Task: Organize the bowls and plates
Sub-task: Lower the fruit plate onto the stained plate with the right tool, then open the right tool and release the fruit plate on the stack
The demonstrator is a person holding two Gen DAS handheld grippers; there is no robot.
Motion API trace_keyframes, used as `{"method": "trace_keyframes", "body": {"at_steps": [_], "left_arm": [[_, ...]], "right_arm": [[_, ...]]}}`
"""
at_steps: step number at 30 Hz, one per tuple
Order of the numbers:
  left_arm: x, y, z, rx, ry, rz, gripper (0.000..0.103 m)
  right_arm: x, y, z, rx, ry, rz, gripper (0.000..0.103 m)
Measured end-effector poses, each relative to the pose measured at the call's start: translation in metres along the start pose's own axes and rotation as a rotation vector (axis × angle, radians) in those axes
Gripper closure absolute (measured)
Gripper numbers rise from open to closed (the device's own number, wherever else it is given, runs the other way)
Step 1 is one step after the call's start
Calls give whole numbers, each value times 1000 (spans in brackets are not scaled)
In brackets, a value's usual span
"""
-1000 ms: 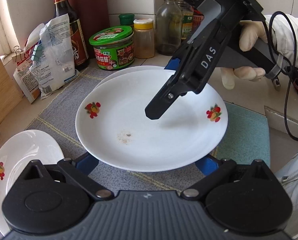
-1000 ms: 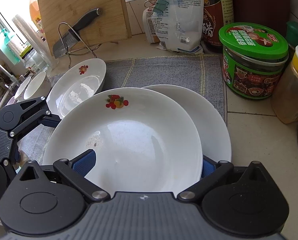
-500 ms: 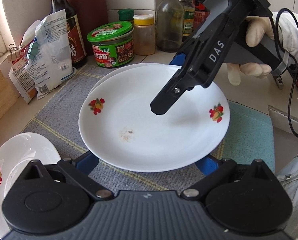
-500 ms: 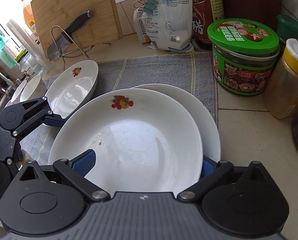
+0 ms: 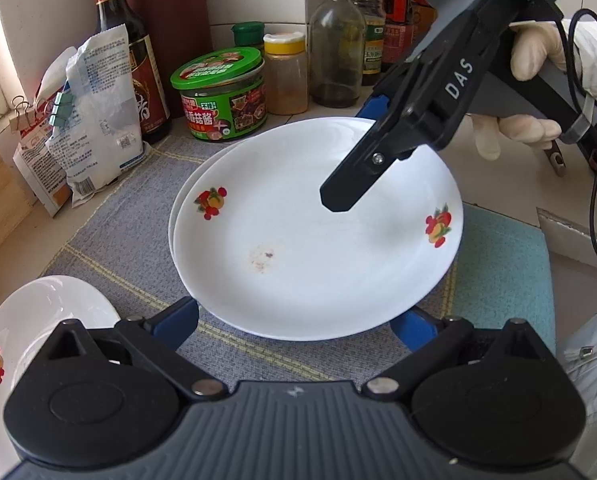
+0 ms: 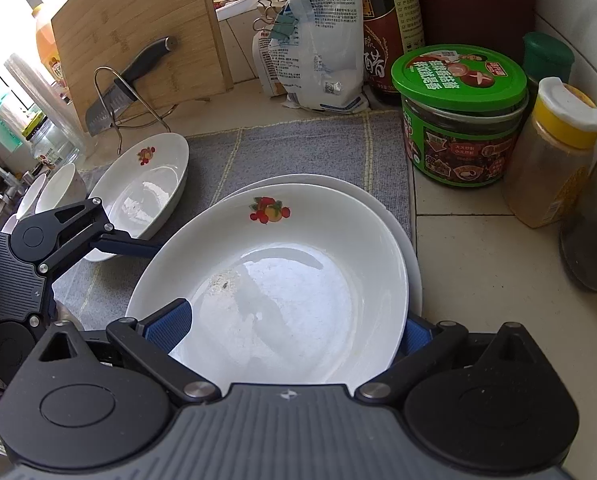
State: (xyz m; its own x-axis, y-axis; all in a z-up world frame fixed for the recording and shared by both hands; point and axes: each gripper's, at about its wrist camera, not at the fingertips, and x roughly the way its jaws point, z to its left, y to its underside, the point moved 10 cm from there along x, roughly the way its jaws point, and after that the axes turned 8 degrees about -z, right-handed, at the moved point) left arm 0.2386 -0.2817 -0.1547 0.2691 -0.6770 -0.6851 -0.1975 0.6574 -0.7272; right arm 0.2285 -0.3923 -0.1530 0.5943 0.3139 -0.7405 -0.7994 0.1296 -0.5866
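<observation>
White porcelain fills the left wrist view: the top plate (image 5: 314,232), fruit-printed, sits over a second plate (image 5: 178,216) whose rim shows just past it on the far-left side, both on the grey mat (image 5: 110,240). My left gripper (image 5: 294,322) has its blue fingers apart, one on each side of the near rim, under the edge rather than pinching it; I judge this is support for lowering. My right gripper (image 5: 372,140) comes in from the far side, one finger above the plate, the other below the rim. A third plate (image 5: 38,320) lies apart at lower left, not yet stacked.

Right wrist view: right gripper (image 6: 294,326) fingers spread, flanking the top plate (image 6: 274,280); clamped or only cradling, I cannot tell. Lower plate (image 6: 412,264) peeks out on the right, so the stack is offset. Green-lidded jar (image 6: 462,116) stands near; keep clear.
</observation>
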Motion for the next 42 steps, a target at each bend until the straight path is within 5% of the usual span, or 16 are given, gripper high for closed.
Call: {"method": "trace_keyframes", "body": {"at_steps": [31,42], "left_arm": [[-14,-3,-4,-14,-31,-44,2],[-57,-20,10,-137,-164,-130,2]], "right_arm": [[-20,13,6,-52,195,7,0],[-39,4,39,-180,208,-123,0]]}}
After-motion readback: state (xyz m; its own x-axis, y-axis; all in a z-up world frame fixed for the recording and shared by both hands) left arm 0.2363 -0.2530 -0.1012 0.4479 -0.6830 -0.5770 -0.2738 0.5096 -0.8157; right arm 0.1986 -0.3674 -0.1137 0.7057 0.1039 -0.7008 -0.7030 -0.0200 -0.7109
